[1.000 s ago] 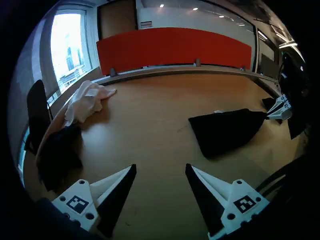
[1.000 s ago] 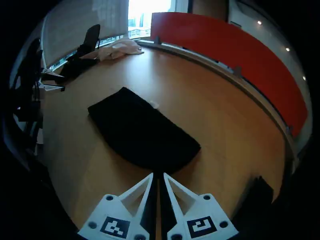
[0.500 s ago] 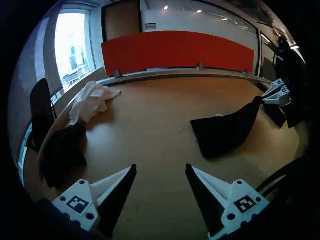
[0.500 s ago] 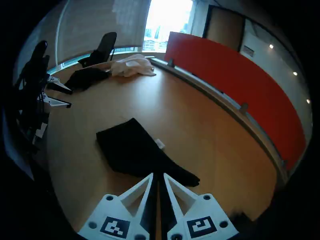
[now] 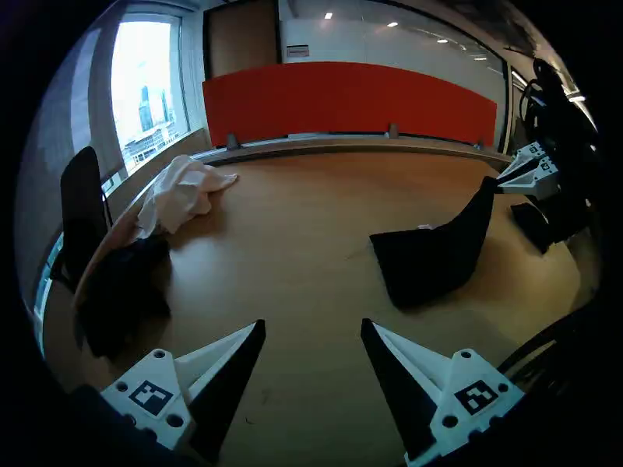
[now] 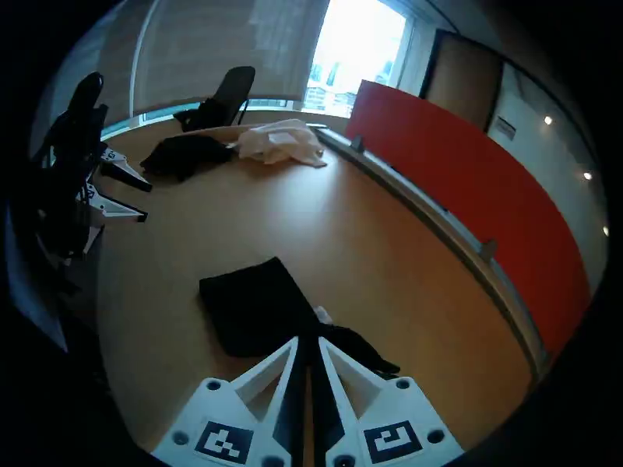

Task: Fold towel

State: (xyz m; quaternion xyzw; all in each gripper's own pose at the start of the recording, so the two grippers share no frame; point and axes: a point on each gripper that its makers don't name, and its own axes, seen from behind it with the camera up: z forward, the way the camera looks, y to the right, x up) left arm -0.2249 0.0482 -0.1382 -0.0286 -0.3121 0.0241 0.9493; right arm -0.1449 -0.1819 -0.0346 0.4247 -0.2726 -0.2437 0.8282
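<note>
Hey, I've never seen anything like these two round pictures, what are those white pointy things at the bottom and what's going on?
No robot here: a person holds a two-finger gripper in each hand, and each carries a fisheye camera looking along its own fingers. In the left gripper view, the left gripper is open over the wooden table, holding nothing. The right gripper view rides on the right gripper, whose fingers are shut on a corner of the black towel, holding it up while the rest lies on the table. Farther off lie a white cloth and a dark cloth, with a red partition along the table's far edge.
</note>
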